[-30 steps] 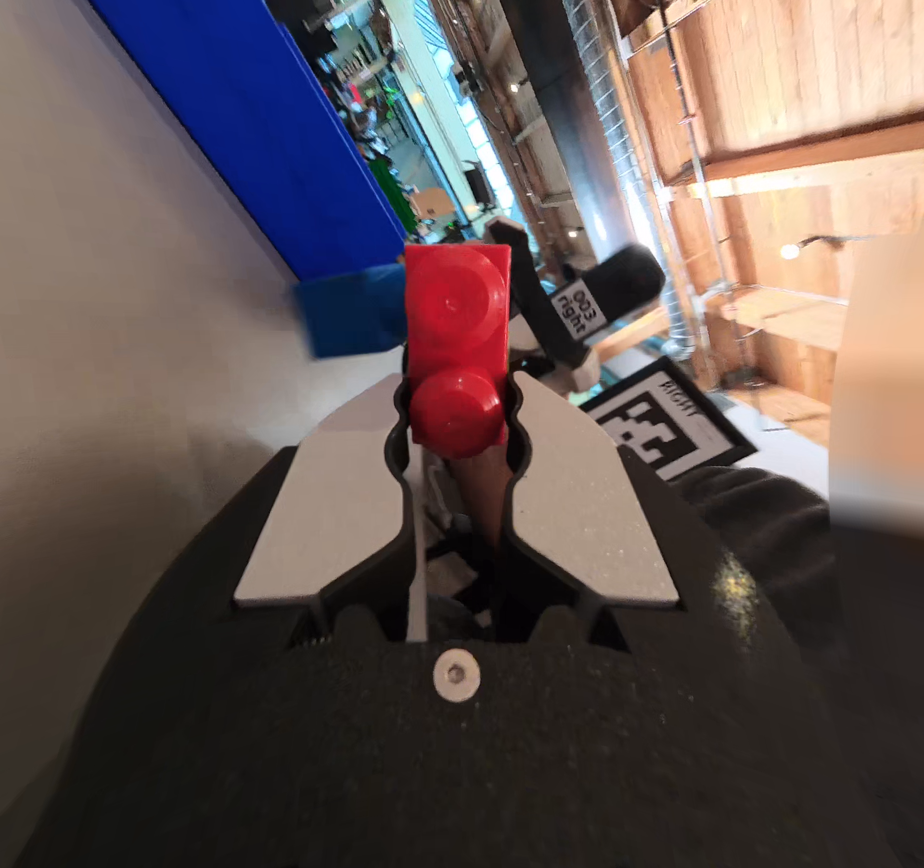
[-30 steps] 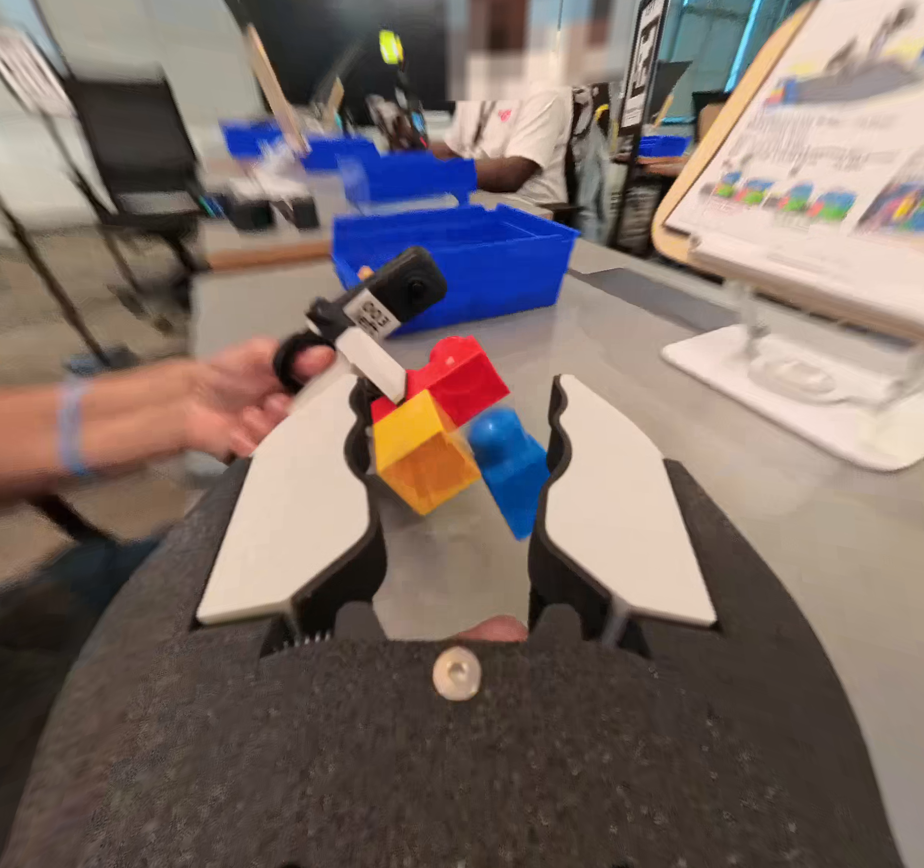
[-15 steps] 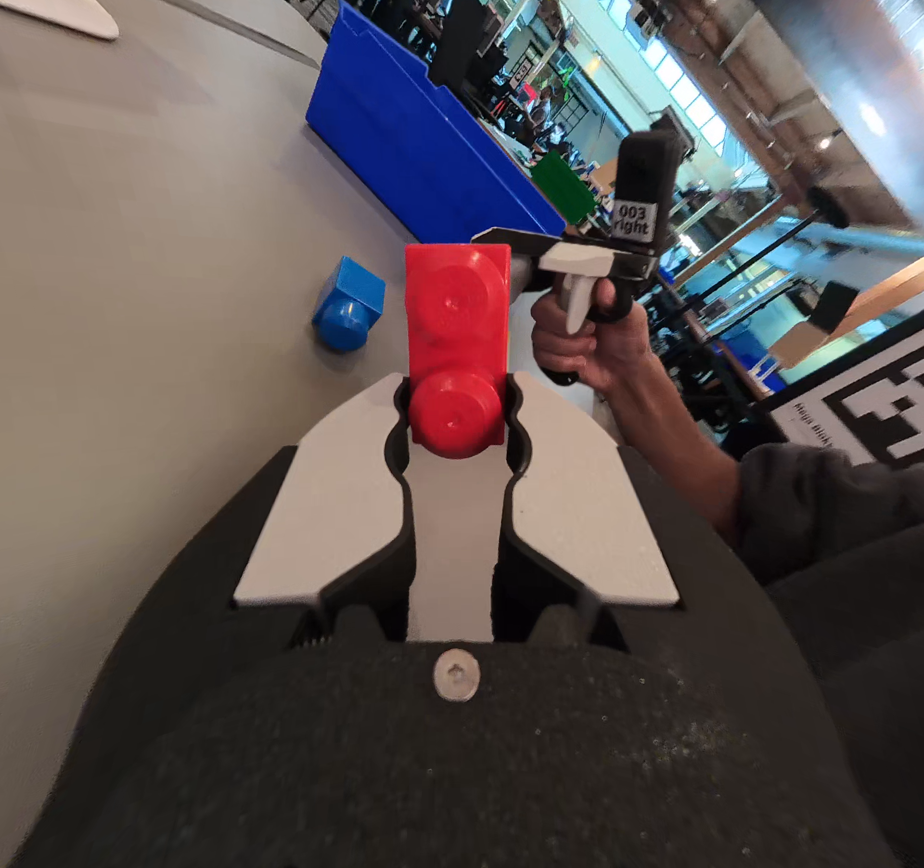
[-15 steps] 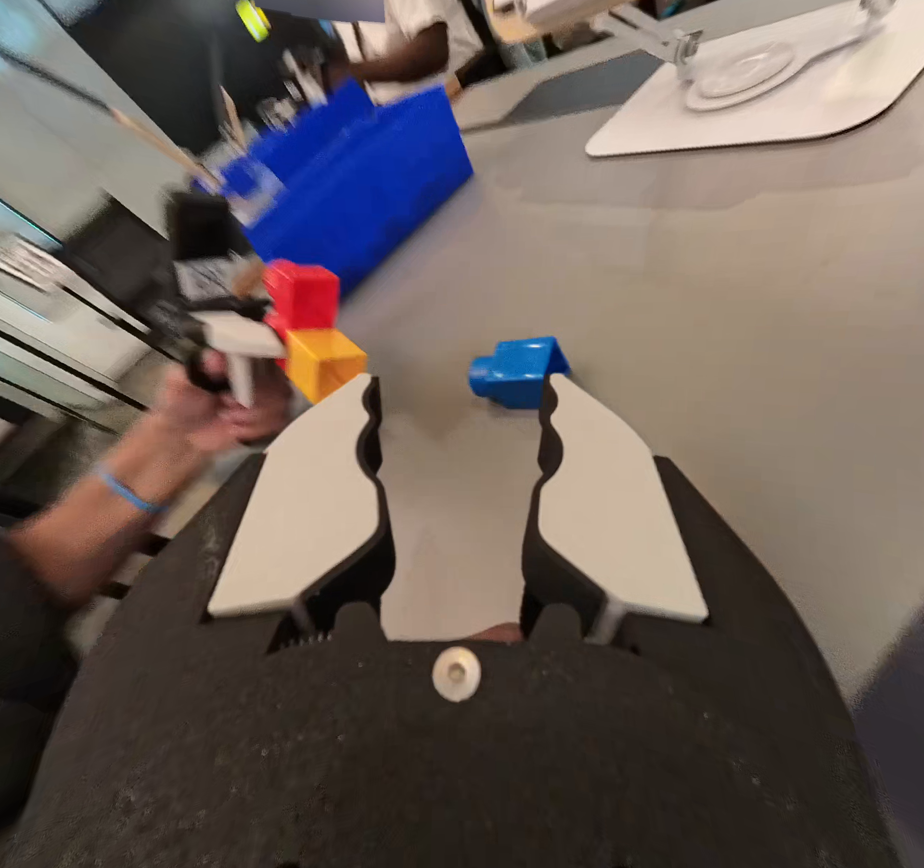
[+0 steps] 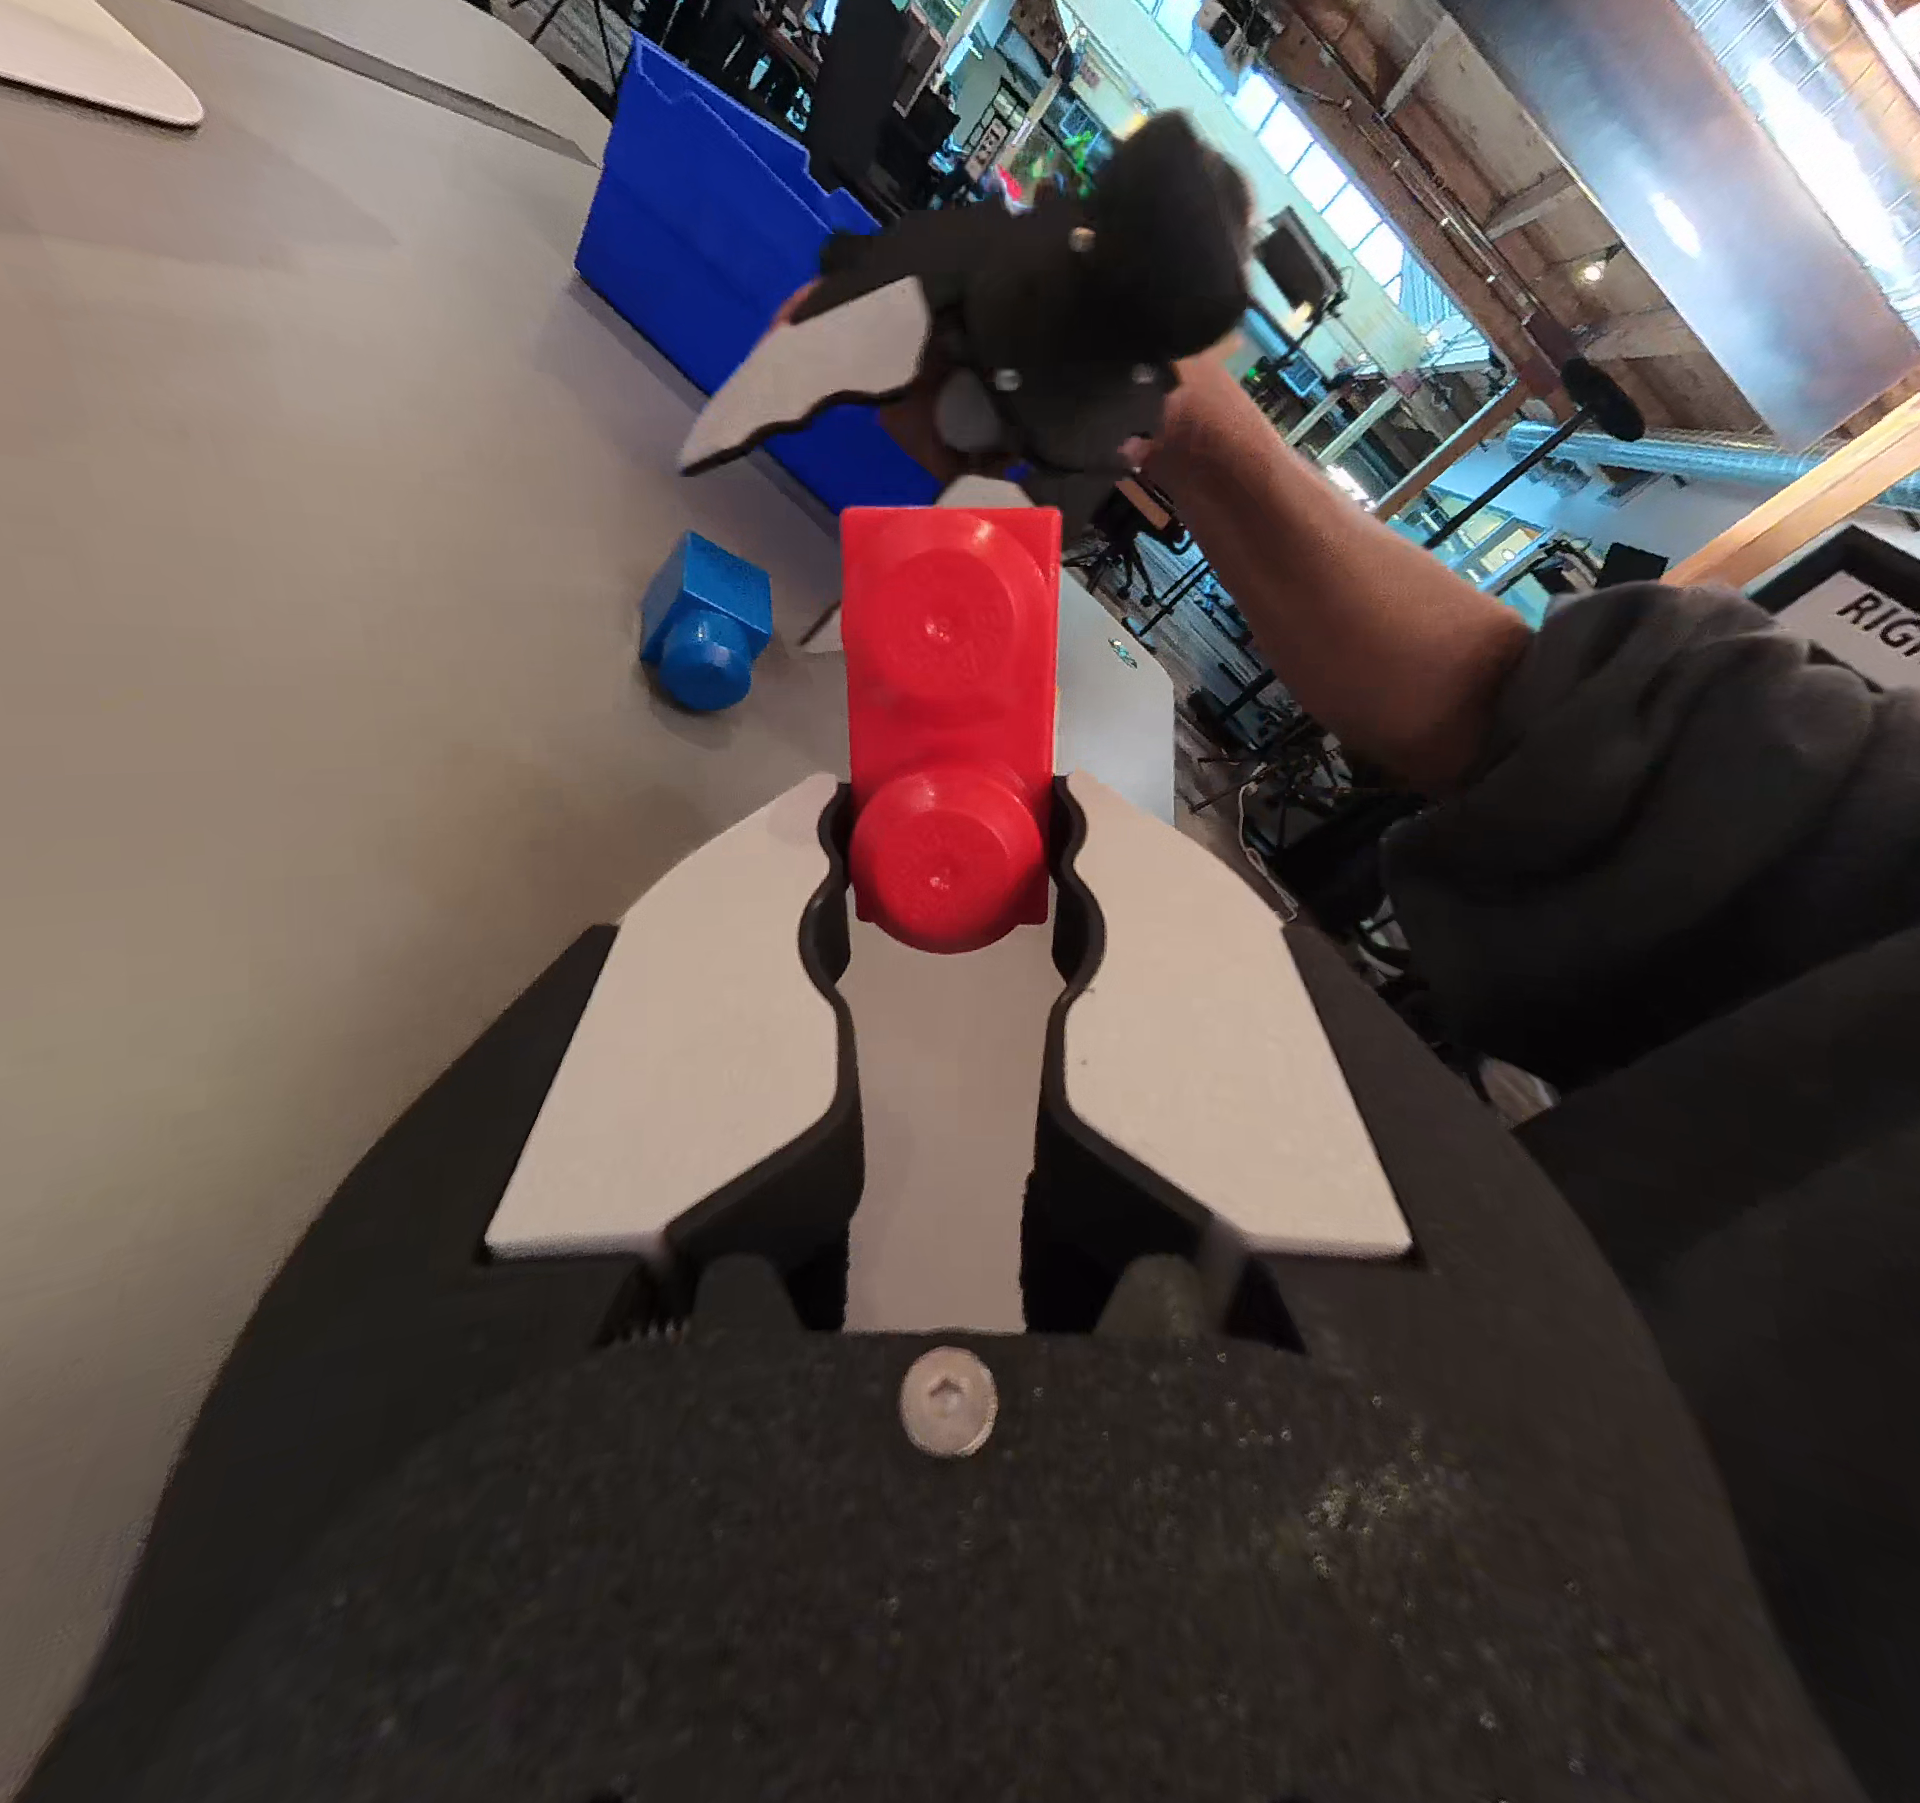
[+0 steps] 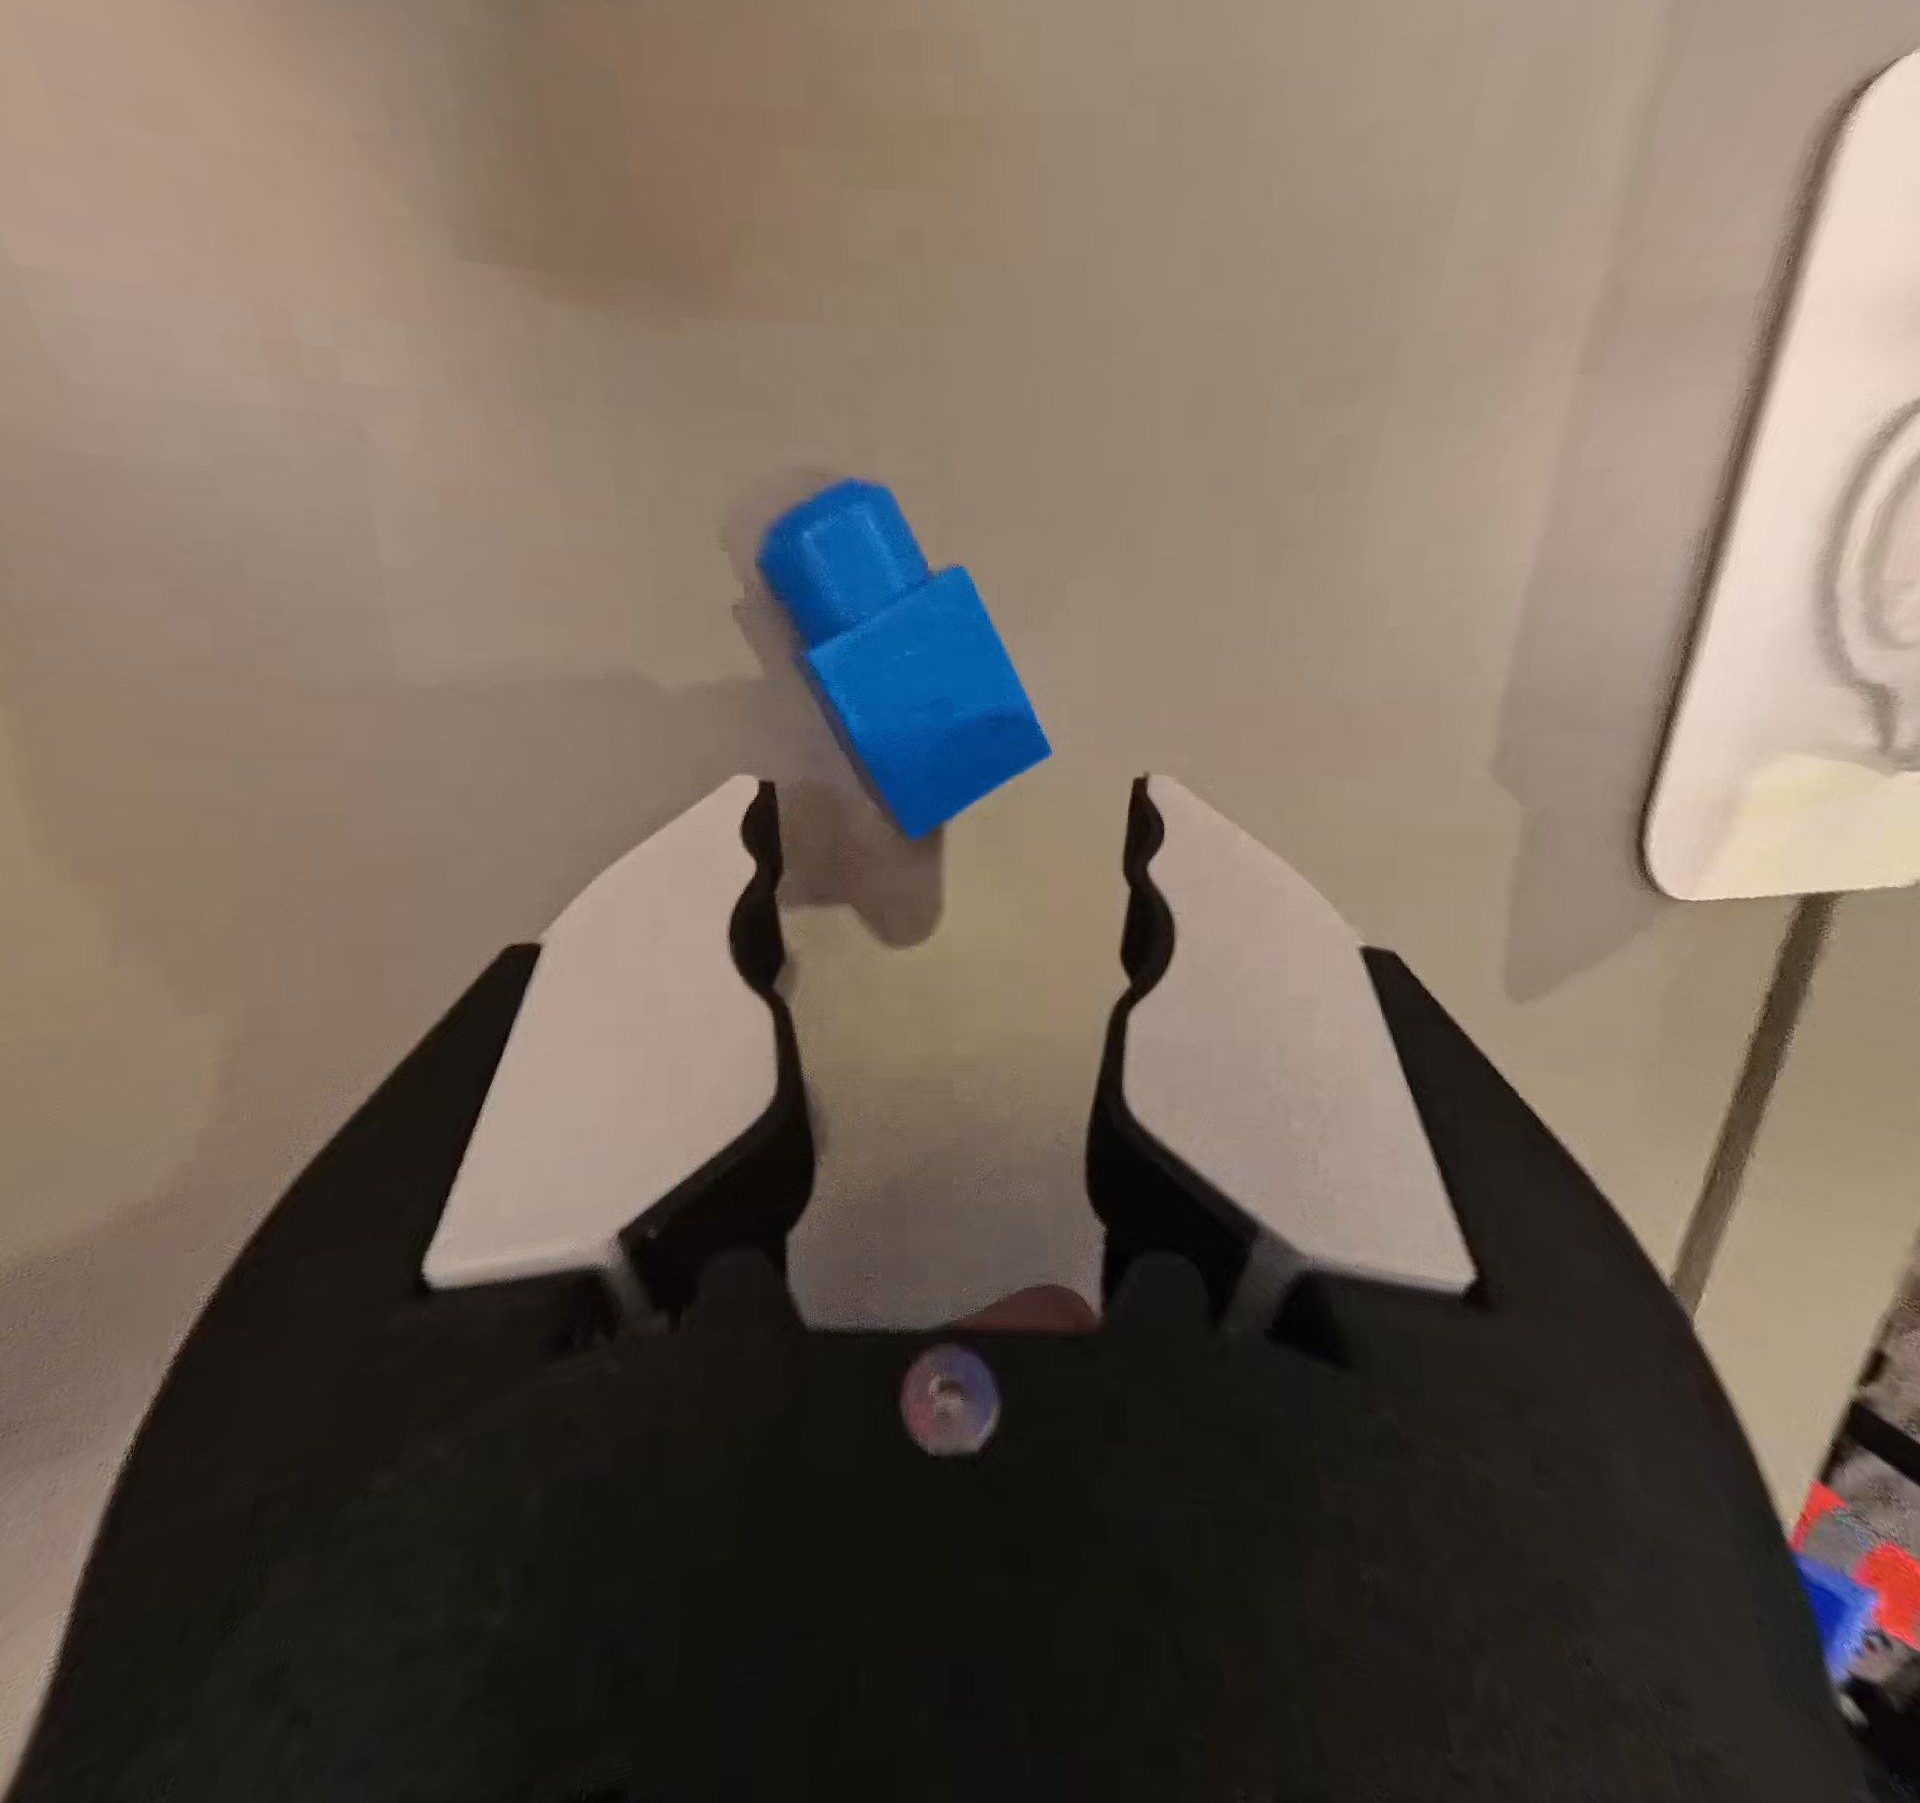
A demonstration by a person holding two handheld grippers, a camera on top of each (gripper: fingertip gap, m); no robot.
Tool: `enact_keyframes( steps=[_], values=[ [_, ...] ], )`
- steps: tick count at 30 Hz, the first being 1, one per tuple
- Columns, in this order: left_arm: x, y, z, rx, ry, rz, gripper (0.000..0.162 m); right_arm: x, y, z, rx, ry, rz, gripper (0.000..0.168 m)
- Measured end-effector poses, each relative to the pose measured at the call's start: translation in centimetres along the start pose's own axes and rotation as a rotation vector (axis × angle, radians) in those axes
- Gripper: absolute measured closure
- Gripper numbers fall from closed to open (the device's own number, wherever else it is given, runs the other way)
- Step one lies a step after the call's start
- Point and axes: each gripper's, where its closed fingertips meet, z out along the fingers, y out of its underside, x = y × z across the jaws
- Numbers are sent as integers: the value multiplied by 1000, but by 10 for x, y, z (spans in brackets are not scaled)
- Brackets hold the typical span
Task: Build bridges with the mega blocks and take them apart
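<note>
My left gripper (image 5: 948, 797) is shut on a red two-stud block (image 5: 948, 704) and holds it in the air, studs toward the camera. A small blue one-stud block (image 5: 704, 621) lies on its side on the grey table (image 5: 260, 506). In the right wrist view the same blue block (image 6: 902, 654) lies just beyond my right gripper (image 6: 951, 789), which is open and empty and points down at the table (image 6: 416, 403). The right gripper (image 5: 831, 382) also shows in the left wrist view, above the blue block. The yellow block seen earlier is out of view.
A blue bin (image 5: 717, 226) stands on the table behind the blue block. A white stand base lies at the right in the right wrist view (image 6: 1787, 506) and at the far left in the left wrist view (image 5: 73, 60). A person's forearm (image 5: 1351, 631) reaches in from the right. The left gripper's tips are roughly 20 cm from the right gripper's.
My right gripper has swung from beside the blue block to above it and now points down at it. The left gripper has kept the red block and turned toward the table.
</note>
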Motion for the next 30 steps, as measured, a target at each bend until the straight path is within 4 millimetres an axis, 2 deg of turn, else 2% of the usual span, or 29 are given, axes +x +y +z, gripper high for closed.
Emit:
enact_keyframes(
  steps=[4, 5, 6, 8, 11, 13, 16, 18, 20, 25, 27, 30],
  values=[
    [6, -1, -3, 24, 69, -44, 127, 3, 0, 24, 25, -71, 27, 108],
    [8, -2, -4, 32, 87, -56, 127, 1, -4, 27, 53, -86, 33, 120],
    [6, -1, -6, 35, 82, -59, 127, -1, -6, 27, 77, -109, 53, 125],
    [-3, 1, -7, 23, 16, -33, 127, -6, -15, 18, 129, -178, 149, 128],
    [-5, 7, -7, -30, -63, 80, 127, -20, -51, -23, 332, -318, 339, 130],
    [-4, 13, -3, -94, -105, 151, 127, -36, -73, -48, 414, -400, 384, 130],
    [6, 15, 5, -115, -74, 179, 127, -50, -92, -69, 514, -473, 409, 131],
    [11, 9, 8, -73, -32, 143, 127, -52, -92, -68, 538, -480, 450, 131],
    [13, 6, 8, -51, -10, 124, 127, -57, -100, -77, 639, -548, 497, 131],
    [23, 13, 13, -80, 42, 127, 127, -63, -110, -77, 711, -557, 500, 131],
    [25, 15, 16, -93, 44, 129, 127, -64, -111, -69, 666, -514, 474, 132],
    [28, 22, 16, -128, 65, 132, 127, -66, -118, -77, 720, -529, 468, 132]
  ],
)
